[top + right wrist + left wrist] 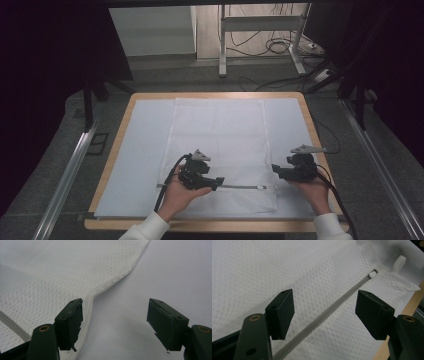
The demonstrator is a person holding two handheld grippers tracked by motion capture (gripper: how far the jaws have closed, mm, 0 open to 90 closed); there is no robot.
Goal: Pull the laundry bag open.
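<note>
White mesh bag (220, 150) lies flat on the white sheet (135, 150) covering my surface (305, 107), long side running away from me, middle of the sheet. Grey zipper (240, 187) runs across its near end, from near my left hand to the bag's right edge. My left gripper (219, 181) sits over the near-left part of the bag, pointing right along the zipper; my left hand (180, 195) grips it from below. In the left gripper view the jaws stand wide, nothing between the pads, zipper (324, 315) passing diagonally under the gap, not touched. White slider (372, 274) sits at the far end of the zipper, near the bag's corner, with a white loop (399, 262) just beyond it. My right gripper (275, 172) is at the bag's right edge, near end, pointing left, held by my right hand (315, 192). In the right gripper view its jaws are wide too, empty; left pad over the bag's hemmed edge (110, 282), right pad over bare sheet (175, 272). Cannot tell if the left pad touches the mesh. Bit of zipper (12, 326) shows at lower left there. Bag mesh (262, 270) looks slightly rumpled near the zipper.
</note>
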